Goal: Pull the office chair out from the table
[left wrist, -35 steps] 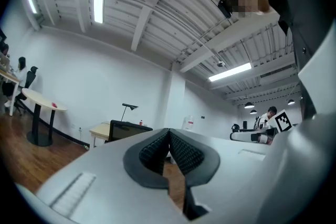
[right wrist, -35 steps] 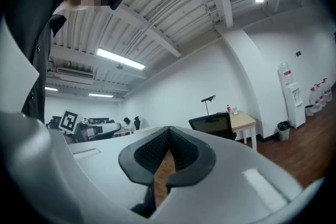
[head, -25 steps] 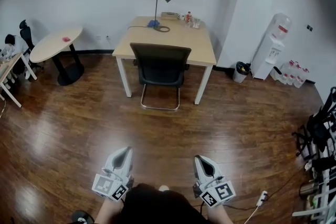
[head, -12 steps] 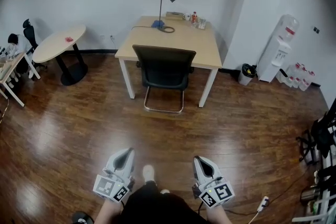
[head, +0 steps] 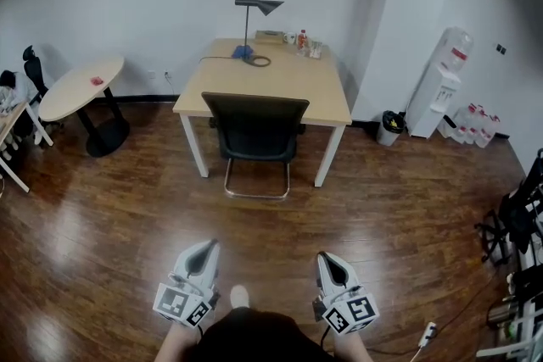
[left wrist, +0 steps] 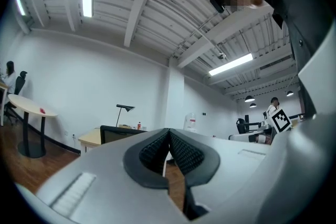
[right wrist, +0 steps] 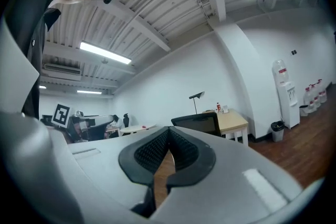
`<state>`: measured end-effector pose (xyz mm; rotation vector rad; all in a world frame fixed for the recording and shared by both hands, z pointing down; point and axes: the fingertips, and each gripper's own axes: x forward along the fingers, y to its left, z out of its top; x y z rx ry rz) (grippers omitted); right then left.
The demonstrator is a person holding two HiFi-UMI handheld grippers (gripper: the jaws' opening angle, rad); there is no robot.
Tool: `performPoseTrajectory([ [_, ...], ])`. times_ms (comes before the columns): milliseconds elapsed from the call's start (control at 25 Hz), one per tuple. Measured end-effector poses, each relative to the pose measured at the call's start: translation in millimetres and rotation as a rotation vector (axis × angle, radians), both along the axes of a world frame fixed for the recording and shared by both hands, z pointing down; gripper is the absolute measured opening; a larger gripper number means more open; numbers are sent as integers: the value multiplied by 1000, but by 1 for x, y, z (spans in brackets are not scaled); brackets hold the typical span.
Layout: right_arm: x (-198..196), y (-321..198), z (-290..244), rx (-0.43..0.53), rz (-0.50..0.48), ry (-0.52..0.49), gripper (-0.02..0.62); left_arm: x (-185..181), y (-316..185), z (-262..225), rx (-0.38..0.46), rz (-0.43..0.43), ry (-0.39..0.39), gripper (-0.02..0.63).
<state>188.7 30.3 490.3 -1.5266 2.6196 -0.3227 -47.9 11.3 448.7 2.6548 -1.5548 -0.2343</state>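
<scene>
office chair: black; table: pale wood top, white legs; floor: glossy dark-brown planks

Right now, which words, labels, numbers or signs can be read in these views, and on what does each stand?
No text can be read anywhere.
On the water dispenser: a red label, too small to read.
On the bottle on the table: a red label, too small.
On the cubes: square markers, black-and-white patterns, no letters.

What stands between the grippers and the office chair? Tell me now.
Nothing visible does. Only wood floor lies between the left gripper, the right gripper and the office chair, which is tucked at the table.
</scene>
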Motion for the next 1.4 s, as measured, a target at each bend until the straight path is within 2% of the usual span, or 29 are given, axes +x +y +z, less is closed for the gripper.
performPoseTrajectory([
  [360,-42,-76,-9,22,-24,19,14,-45,-73,-1,-5,-36,26,2],
  [640,-80,-121,0,11,10,8,14,-89,-114,5,2,-52,17,2],
  [840,-104,-152,-4,22,0,33,14,-117,-147,8,-8,-80,30,2],
  [1200,-106,-206,-3,28,-16,63,14,-118,-196,16,-23,-59,61,2],
  [1400,-105,-262,0,36,-53,25,14,-118,-238,19,-25,-90,39,2],
])
